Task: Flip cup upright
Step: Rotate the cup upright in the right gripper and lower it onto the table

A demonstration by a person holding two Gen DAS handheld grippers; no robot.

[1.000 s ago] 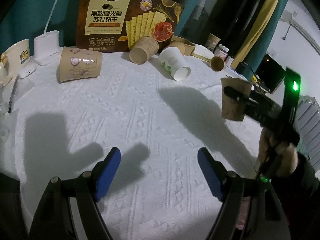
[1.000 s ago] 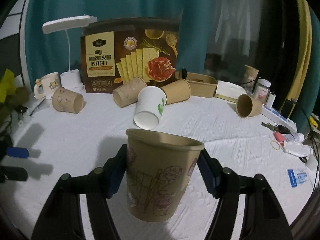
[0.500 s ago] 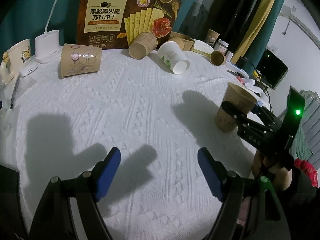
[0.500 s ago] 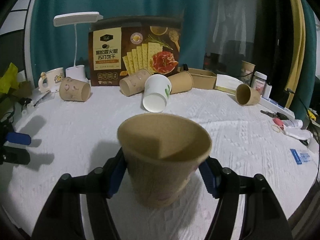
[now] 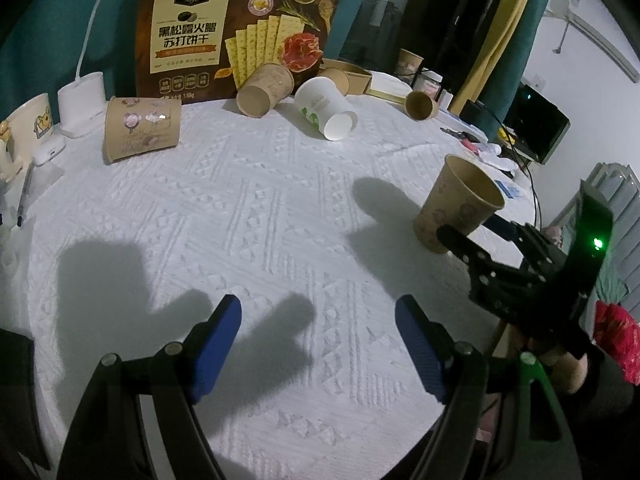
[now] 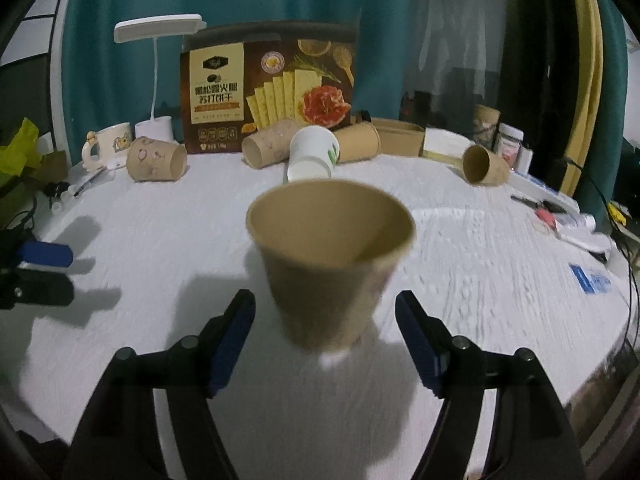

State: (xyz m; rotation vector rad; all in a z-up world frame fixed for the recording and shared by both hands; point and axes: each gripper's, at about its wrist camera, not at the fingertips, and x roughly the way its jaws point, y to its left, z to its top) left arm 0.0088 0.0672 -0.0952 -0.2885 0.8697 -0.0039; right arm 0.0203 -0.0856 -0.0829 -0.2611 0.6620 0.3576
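White textured cloth covers the round tabletop (image 5: 260,208), with a teal curtain and a tall cracker box (image 6: 268,92) at the far edge. Along that far side we count several paper cups lying on their sides, among them a floral cup (image 5: 140,128) to the left and a white cup (image 5: 326,110) nearer the middle. Closer to us stands the brown cup (image 6: 330,256), mouth up and base on the cloth, its long axis close to vertical. Our right gripper (image 6: 325,336) sits directly behind it, fingers spread wide on either side of the base and clear of the paper. Our left gripper (image 5: 318,344) is also spread, holds nothing, and hovers well apart to the left. We judge the next cup to be a reach straight ahead across the tabletop.
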